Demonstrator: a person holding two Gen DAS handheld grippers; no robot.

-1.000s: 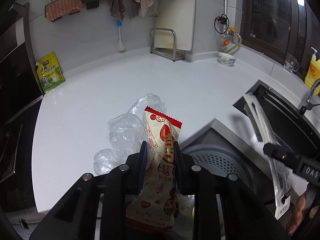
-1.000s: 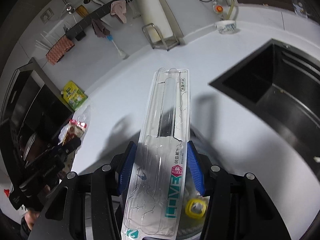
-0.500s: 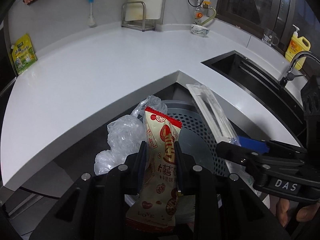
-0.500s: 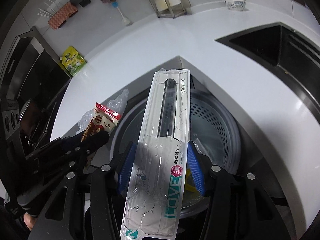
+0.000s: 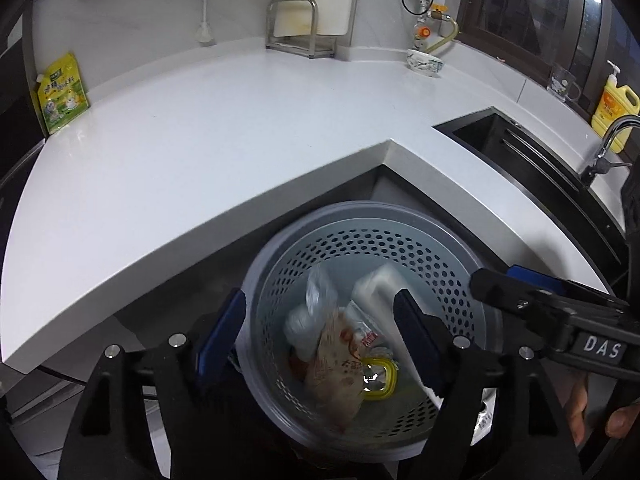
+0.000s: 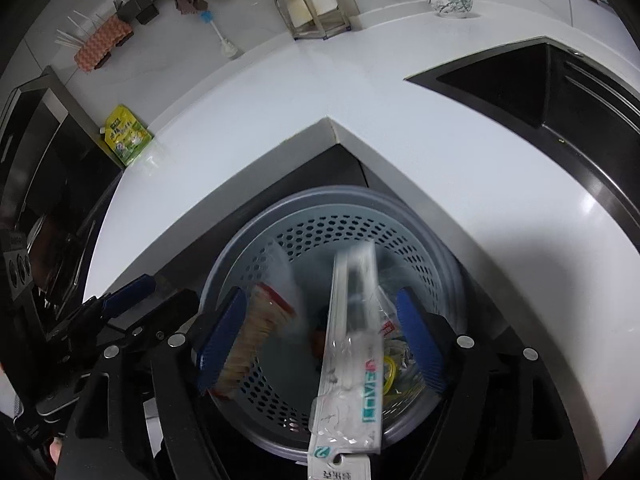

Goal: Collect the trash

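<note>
Both claws are hanging over the grey perforated bin (image 5: 360, 248), which is sitting low in the frame below the inner corner of the white table (image 5: 200, 152).

Left claw (image 5: 320, 332): standing wide, blue pads well apart, gripping nothing. Beneath it the snack wrapper (image 5: 336, 364) is lying inside the bin beside crumpled clear plastic (image 5: 308, 316) and a yellow ring (image 5: 380, 376).

Right claw (image 6: 324, 336): also spread wide. The clear toothbrush blister pack (image 6: 348, 344) is showing blurred between its pads, touching neither, its lower end reaching to the bottom edge of the frame and its upper end inside the bin. In this view the snack wrapper (image 6: 256, 332) is appearing blurred too, at lower centre-left.

Along the table's far side: yellow pouch (image 5: 60, 92) at left, small bowl (image 5: 426, 63) upper right, black sink (image 5: 532, 168) at right.
</note>
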